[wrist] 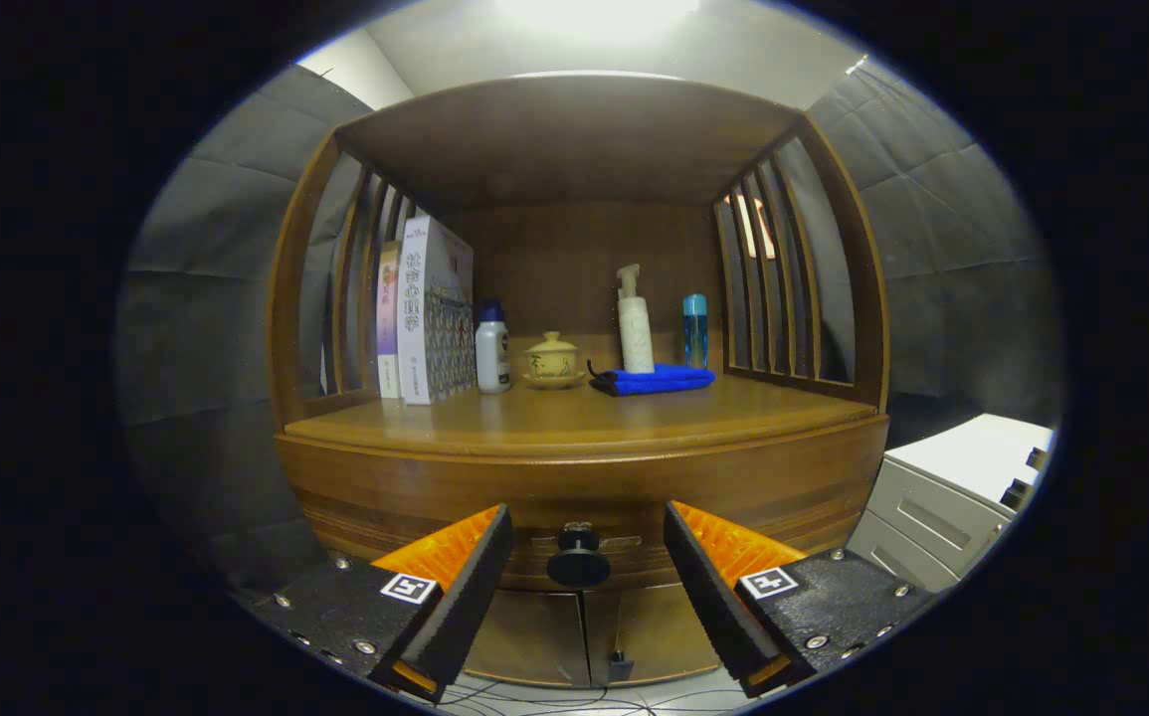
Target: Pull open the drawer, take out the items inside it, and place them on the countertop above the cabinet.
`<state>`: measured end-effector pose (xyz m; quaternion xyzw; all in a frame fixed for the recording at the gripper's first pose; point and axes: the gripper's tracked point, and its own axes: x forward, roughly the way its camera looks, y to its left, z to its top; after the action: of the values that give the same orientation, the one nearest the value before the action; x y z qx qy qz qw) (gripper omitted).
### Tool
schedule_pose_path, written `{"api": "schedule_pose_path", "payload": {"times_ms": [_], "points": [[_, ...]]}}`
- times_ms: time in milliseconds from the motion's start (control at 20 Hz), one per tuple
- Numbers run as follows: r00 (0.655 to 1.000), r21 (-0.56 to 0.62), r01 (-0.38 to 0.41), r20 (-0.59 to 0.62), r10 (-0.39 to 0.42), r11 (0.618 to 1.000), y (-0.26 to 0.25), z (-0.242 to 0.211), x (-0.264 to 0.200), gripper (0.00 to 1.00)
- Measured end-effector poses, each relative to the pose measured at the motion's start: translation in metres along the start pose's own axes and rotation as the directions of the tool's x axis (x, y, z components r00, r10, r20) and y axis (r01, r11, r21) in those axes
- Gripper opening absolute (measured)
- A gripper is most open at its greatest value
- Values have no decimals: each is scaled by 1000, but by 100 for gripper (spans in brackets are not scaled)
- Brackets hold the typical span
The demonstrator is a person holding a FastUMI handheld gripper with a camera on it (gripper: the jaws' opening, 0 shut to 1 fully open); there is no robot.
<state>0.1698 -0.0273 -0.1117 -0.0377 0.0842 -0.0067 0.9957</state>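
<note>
Gripper [586,542] fingers spread apart at lower centre, flanking the dark knob [578,560] of the closed drawer [584,502]. Countertop [574,418] lies mid-frame above.

home-like booth, wooden cabinet [574,467], books [432,310], toiletry bottles [635,320], lidded teacup [552,359]

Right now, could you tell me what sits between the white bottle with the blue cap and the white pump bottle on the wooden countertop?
A small yellowish lidded cup on its saucer, in the gripper view.
</note>
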Motion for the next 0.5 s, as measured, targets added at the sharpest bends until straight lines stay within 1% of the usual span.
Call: {"api": "schedule_pose_path", "payload": {"times_ms": [250,300,450,500], "points": [[998,11,-10,-64,10,1000,-1,-20,17,94],[997,6,-13,-78,13,1000,0,-24,21,91],[994,6,-22,-105,23,1000,4,-33,29,88],[993,6,-23,-112,24,1000,5,-36,31,84]]}}
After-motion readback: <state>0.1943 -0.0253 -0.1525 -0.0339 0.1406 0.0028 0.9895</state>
